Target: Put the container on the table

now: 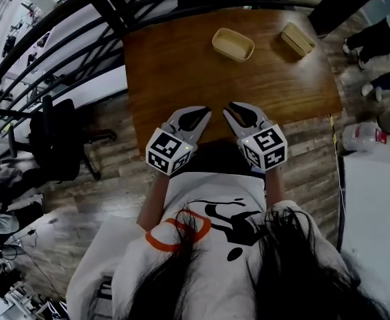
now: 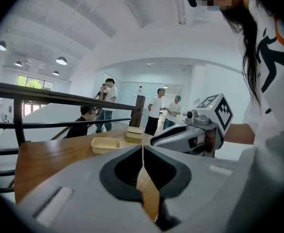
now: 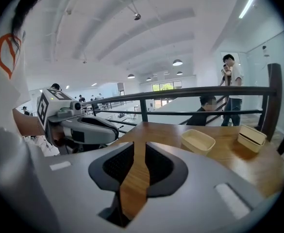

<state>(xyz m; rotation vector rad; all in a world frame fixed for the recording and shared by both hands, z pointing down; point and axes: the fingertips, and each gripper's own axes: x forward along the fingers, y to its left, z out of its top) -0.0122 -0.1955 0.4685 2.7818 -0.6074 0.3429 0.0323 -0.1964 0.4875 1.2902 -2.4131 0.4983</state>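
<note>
**A:** While both grippers hang over the near edge of the table (image 1: 181,65), where does the container (image 1: 233,44) sit?

**B:** On the wood at the far side, at about 12 o'clock from the grippers in the head view, a touch toward 1. It is a shallow beige tray standing flat with its open side up. Its long axis runs from roughly 10 o'clock to 4 o'clock.

**A:** Is either gripper on it?

**B:** No, both are well apart from it. The left gripper (image 1: 205,111) has its jaws closed, tips meeting, with nothing held. The right gripper (image 1: 229,107) has its jaws a narrow slit apart, and only tabletop shows through the gap. The two grippers angle toward each other, tips close together.

**A:** What else is on the table?

**B:** A lidded beige box (image 1: 297,39) at about 2 o'clock, to the tray's right and apart from it. It is angled much the same way.

**A:** Anything between the grippers and the tray?

**B:** Bare wood. A dark railing (image 3: 180,92) runs just behind the far edge and round the left side. Beyond it several people (image 2: 156,111) stand and one sits.

**A:** And off the table?

**B:** A dark chair (image 1: 55,139) stands on the floor at 9 o'clock. At 3 o'clock a clear bottle (image 1: 363,136) with a red label lies beside a white surface. Somebody's legs (image 1: 381,39) show past the table's far right corner.
</note>
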